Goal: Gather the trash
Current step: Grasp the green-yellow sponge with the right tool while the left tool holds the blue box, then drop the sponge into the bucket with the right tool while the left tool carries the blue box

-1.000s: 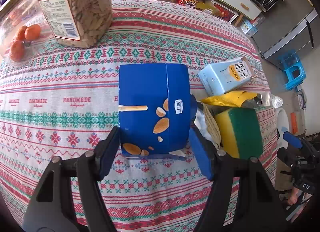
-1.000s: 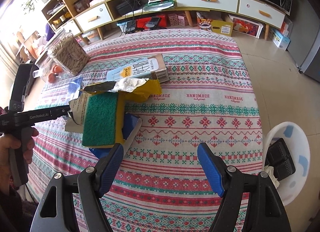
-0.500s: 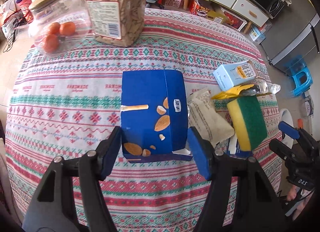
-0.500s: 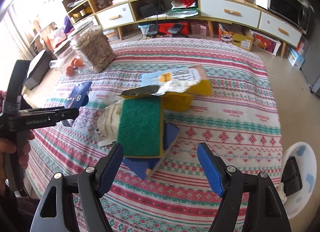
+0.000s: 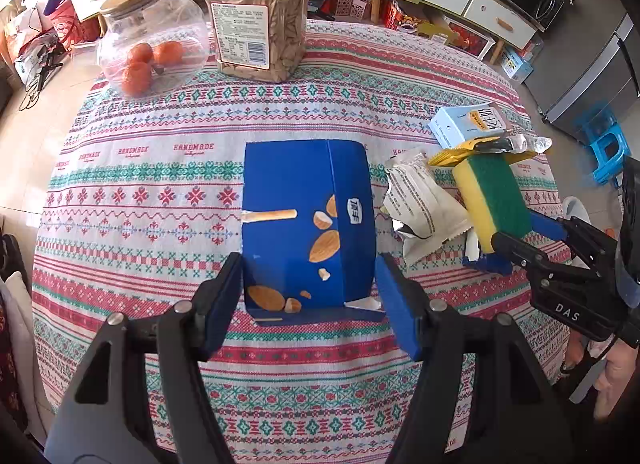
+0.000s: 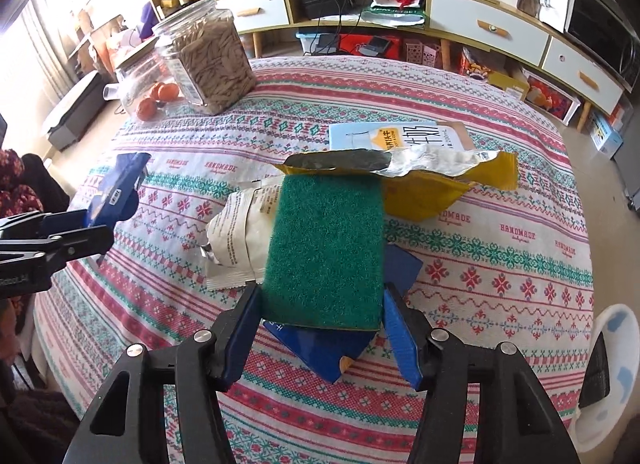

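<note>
Left hand-held gripper (image 5: 308, 296) pinches a blue snack box (image 5: 306, 223) above the table (image 5: 140, 167); right hand-held gripper (image 6: 320, 328) apparently clamps a green-topped sponge (image 6: 326, 248)

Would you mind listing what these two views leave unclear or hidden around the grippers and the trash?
- Right wrist view: blue wrapper mostly hidden under the sponge; its print unreadable.
- Right wrist view: white bin cut off by the frame edge; contents unclear.
- Left wrist view: the left gripper flanks the blue box; contact cannot be confirmed.
- Left wrist view: the white wrapper text is too small.
</note>
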